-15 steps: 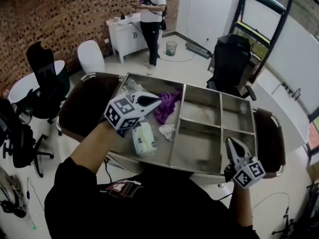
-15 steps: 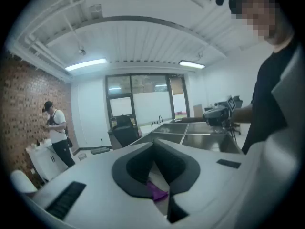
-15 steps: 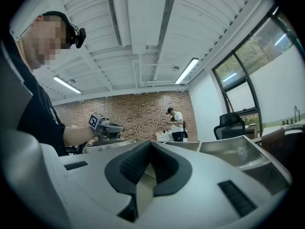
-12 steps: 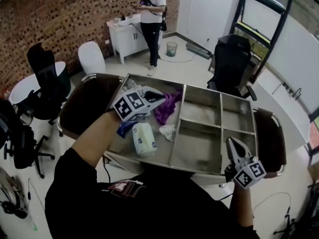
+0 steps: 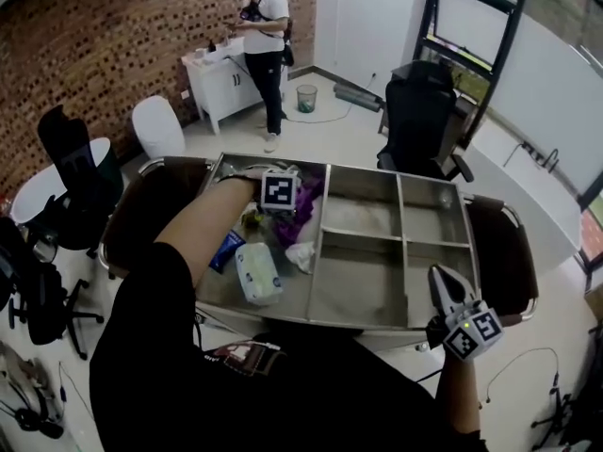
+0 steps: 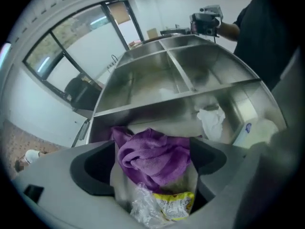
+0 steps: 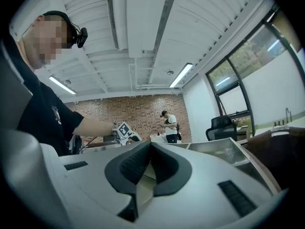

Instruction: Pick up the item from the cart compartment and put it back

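The steel cart (image 5: 362, 234) has several compartments. In its large left compartment lie a purple cloth (image 5: 303, 217), a white tissue pack (image 5: 256, 273), a blue packet (image 5: 226, 250) and a crumpled white paper (image 5: 301, 255). My left gripper (image 5: 279, 198) reaches down into that compartment. In the left gripper view its jaws (image 6: 152, 144) stand wide open around the purple cloth (image 6: 152, 156), and a yellow crinkly packet (image 6: 174, 204) lies just below; the pads do not press the cloth. My right gripper (image 5: 443, 285) hovers shut and empty at the cart's front right corner.
Brown padded ends (image 5: 504, 252) flank the cart on both sides. A person (image 5: 262, 36) stands by a white cabinet (image 5: 221, 78) at the far wall. Black office chairs (image 5: 419, 111) stand behind the cart and at the left, by a round table (image 5: 38, 172).
My left gripper moved away from me and tipped down into the left compartment, over the purple cloth. The right gripper stayed in place. The head view shifted slightly.
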`<state>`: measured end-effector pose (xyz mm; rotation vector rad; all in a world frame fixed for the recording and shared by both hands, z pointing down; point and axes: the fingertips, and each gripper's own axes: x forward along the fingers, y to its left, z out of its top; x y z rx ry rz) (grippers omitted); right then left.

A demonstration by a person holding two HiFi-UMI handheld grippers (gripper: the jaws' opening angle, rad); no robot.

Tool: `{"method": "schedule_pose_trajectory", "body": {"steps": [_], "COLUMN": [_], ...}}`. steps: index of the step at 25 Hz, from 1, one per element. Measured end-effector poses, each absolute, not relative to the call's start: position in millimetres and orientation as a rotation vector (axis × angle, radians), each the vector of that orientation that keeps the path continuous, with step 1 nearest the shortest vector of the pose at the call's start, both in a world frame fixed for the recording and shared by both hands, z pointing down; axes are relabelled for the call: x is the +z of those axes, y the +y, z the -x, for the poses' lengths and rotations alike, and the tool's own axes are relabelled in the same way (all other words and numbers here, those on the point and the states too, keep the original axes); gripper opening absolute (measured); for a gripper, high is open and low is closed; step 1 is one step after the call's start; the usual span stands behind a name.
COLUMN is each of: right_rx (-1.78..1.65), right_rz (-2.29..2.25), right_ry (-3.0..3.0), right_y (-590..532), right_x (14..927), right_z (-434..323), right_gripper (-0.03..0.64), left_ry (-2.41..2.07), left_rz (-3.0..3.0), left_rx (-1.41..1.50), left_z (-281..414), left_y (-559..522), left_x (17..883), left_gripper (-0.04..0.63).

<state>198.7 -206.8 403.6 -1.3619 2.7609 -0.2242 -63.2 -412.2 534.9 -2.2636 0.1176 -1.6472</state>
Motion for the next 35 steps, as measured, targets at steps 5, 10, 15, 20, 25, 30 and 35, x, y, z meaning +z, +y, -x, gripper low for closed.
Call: {"method": "schedule_pose_trajectory", "body": {"steps": [5, 10, 15, 20, 25, 30, 35], "right_rx": [-0.249, -0.272, -0.286, -0.282, -0.282, -0.276, -0.259], "right_rz": [1.429, 1.494, 1.537, 1.541, 1.539, 1.513, 1.459], "right_ry": [2.716, 2.673, 2.655, 2.656, 2.659, 2.668, 2.696], "right_y": [-197, -184, -176, -175, -173, -176, -182], "right_x": [410, 412, 416, 415, 416, 414, 410], "right_z": [-216, -230, -234, -236, -235, -231, -224], "right_gripper": [-0.008, -0.008, -0.008, -0.008, -0.008, -0.008, -0.008], "left_ry": [0.063, 0.029, -0.095, -0.154, -0.182, -0.144, 0.160], "left_rz": [2.157, 2.132, 2.270, 2.322, 2.309, 2.374, 2.526], "left_rx": [-1.798, -1.949, -1.972, -2.013, -2.024, -1.940, -1.700], "left_z": [64, 77, 73, 71, 73, 67, 66], "left_y": [-443, -454, -443, -436, -428, -420, -419], "left_x": [563, 589, 598, 602, 600, 595, 569], "left_gripper": [0.485, 0.485, 0.471, 0.414, 0.347, 0.168, 0.123]}}
